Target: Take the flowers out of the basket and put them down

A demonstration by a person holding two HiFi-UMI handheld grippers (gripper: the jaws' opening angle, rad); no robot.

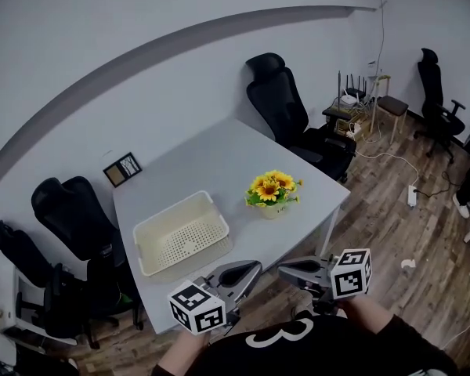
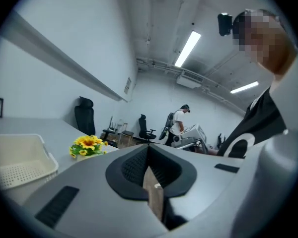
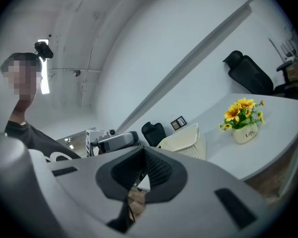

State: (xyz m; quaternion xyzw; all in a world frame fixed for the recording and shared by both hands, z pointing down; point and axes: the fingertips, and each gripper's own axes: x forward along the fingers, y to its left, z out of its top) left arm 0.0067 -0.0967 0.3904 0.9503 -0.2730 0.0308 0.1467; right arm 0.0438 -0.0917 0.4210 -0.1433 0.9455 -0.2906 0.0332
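A small pot of yellow flowers [image 1: 272, 194] stands on the grey table [image 1: 211, 163], to the right of the cream plastic basket [image 1: 182, 241], which holds nothing. Both grippers hover off the table's front edge, close to my body, tips facing each other. The left gripper [image 1: 253, 268] is shut with nothing between its jaws. The right gripper [image 1: 283, 268] also looks shut and empty. The left gripper view shows its closed jaws [image 2: 148, 157], the flowers [image 2: 88, 145] and the basket [image 2: 20, 160]. The right gripper view shows its jaws [image 3: 141, 170], the flowers [image 3: 243, 114] and the basket [image 3: 186, 140].
Black office chairs stand behind the table [image 1: 286, 104] and at its left end [image 1: 74, 210]. A small framed picture [image 1: 122, 168] leans at the table's back edge. A person [image 2: 180, 120] stands far off in the room. Wooden floor with cables [image 1: 411, 194] lies to the right.
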